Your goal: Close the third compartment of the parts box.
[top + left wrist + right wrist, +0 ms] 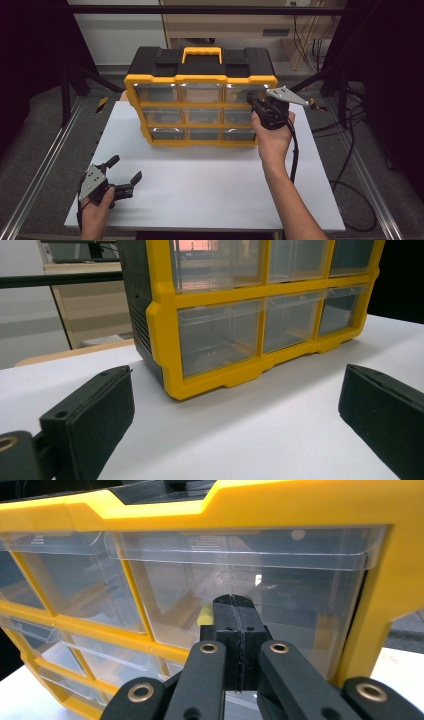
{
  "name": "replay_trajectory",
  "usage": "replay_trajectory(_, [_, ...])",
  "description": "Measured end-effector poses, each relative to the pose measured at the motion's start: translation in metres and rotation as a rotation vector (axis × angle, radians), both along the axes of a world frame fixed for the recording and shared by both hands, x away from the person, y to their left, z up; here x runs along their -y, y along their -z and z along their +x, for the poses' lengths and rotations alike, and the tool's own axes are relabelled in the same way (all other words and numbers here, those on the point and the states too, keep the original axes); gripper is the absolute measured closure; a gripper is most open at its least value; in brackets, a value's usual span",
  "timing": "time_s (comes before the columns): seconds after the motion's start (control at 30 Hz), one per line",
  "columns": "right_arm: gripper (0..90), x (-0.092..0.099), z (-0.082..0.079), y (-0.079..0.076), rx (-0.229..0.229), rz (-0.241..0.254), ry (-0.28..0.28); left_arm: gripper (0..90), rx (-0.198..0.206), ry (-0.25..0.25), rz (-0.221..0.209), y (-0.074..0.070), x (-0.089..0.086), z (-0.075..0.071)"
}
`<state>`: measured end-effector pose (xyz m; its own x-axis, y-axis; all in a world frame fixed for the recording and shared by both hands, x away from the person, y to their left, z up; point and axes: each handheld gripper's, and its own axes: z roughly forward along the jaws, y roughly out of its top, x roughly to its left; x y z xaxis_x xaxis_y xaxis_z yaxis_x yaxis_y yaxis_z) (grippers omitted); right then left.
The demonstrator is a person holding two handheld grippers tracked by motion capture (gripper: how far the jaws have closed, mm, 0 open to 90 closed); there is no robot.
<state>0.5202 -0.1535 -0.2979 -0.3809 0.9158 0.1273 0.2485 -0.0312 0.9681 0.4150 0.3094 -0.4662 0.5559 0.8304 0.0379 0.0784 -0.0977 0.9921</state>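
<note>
A yellow and black organizer box point(200, 80) with three rows of clear drawers stands at the back of the white table point(200, 190). My right gripper point(252, 100) is raised to the top right drawer point(310, 595), its tips close against the clear front. Its jaws point(233, 600) are shut, pads pressed together with nothing visible between them. Just behind them a small yellow piece point(204, 616) shows through the drawer, partly hidden. My left gripper point(126, 167) rests low at the table's front left, open and holding nothing. Its own view looks at the box's lower left corner point(165, 330) between wide-spread pads point(95, 410).
Metal rails point(45, 165) run along both sides of the table, and black frame posts point(65, 90) stand at the back corners. Black cables point(350, 185) lie on the floor at right. Bare white table stretches between the box and the front edge.
</note>
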Motion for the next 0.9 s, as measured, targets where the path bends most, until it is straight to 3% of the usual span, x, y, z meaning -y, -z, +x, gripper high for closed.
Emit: replay_trajectory(0.9, [90.0, 0.0014, 0.0039, -0.0008, 0.001, 0.012, 0.017, 1.1, 0.001, -0.002, -0.002, -0.0003, -0.0011, -0.0001])
